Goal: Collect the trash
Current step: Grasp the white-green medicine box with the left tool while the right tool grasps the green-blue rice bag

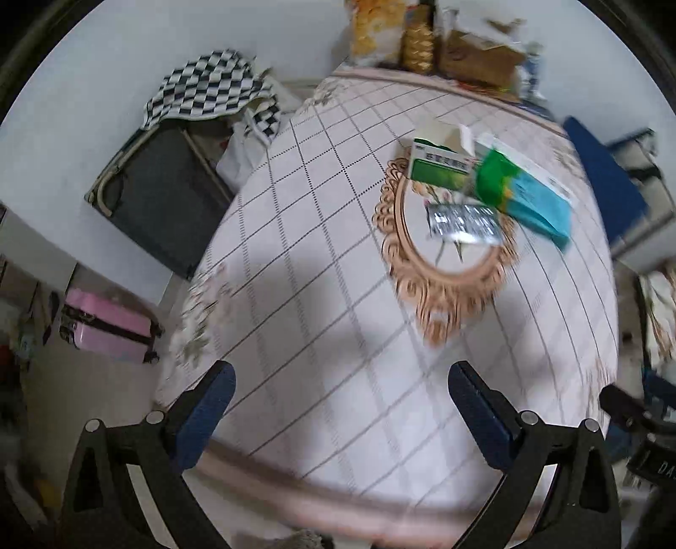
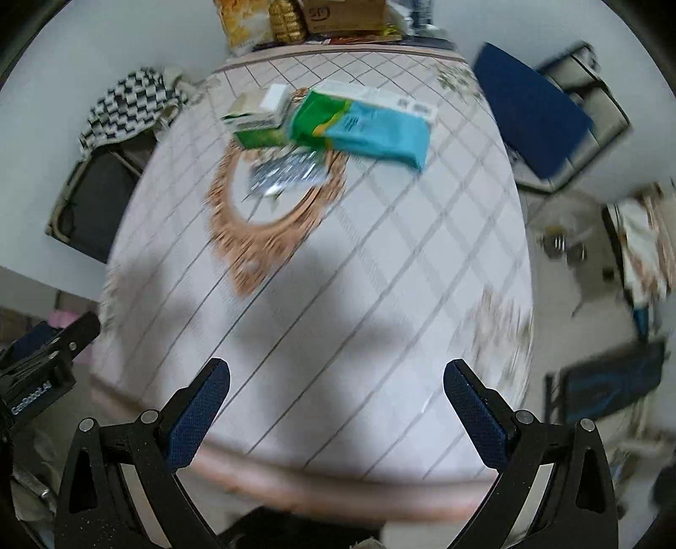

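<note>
The trash lies in a loose heap toward the far end of the table (image 1: 321, 295), over the far part of an ornate oval printed in the middle of the cloth. It is made up of a green-and-white box (image 1: 439, 162) with its flap open, a flat green-and-blue packet (image 1: 528, 194) and a silver blister strip (image 1: 462, 221). The box is on the left of the heap, and the packet touches it and reaches off to the right, toward the table's right edge. The strip lies just on the near side of both, inside the oval. From the right wrist the same heap shows as box (image 2: 257, 126), packet (image 2: 363, 126) and strip (image 2: 287, 173), with the same layout.

The left gripper (image 1: 340, 418) hangs above the near edge of the table, well apart from the heap, its fingers (image 1: 207, 418) spread wide with nothing between them. The right gripper (image 2: 336, 416) is beside it over the same near edge, its fingers (image 2: 475, 418) likewise wide apart and empty.

Along the far edge stand a cardboard box (image 1: 477, 55) and a yellow bag (image 1: 372, 29). Off the left edge a checkered cloth (image 1: 211, 84) drapes over a dark chair, and a pink suitcase (image 1: 107, 325) sits on the floor nearer.
</note>
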### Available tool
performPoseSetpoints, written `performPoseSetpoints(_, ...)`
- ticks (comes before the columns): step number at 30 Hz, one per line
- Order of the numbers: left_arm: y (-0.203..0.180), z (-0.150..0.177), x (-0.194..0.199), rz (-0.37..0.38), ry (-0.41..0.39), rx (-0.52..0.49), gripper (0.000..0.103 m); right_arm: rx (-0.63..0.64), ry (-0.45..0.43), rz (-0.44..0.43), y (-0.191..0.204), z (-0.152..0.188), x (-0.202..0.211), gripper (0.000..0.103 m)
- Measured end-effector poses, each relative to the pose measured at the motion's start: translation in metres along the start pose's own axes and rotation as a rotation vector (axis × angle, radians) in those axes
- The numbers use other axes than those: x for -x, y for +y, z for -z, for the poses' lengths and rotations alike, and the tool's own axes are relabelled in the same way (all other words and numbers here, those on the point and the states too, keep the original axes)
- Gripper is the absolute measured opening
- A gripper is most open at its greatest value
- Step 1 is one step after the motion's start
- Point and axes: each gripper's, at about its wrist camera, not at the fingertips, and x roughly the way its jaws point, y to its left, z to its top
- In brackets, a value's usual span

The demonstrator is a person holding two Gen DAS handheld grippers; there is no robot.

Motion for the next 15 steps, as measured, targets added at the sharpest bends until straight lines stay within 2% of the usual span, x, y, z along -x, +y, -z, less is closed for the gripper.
performPoseSetpoints(1,-0.008,-0.013,-0.011,-0.011,0.013,0.019,0.103,0.039,0.010,0.018,-0.009,-0.033,-0.014,0.102)
performPoseSetpoints(4,-0.032,-0.051,-0.041,-0.049,0.046,0.053,0.103,0.147,0.036,0.059,-0.024,-0.099,-0.050,0.102)
performPoseSetpoints(9,-0.057,-0.095,-0.077,-0.099,0.063,0.093,0.103,0.434,0.099,0.133,-0.018,-0.200,-0.124,0.102)
performPoseSetpoints(13,-0.064,-0.118,-0.105,-0.130,0.095,0.107,0.103,0.649,0.144,0.191,0.001,-0.236,-0.171,0.102)
performPoseSetpoints(15,-0.067,-0.126,-0.118,-0.143,0.110,0.107,0.103,0.740,0.176,0.191,0.010,-0.245,-0.192,0.102)
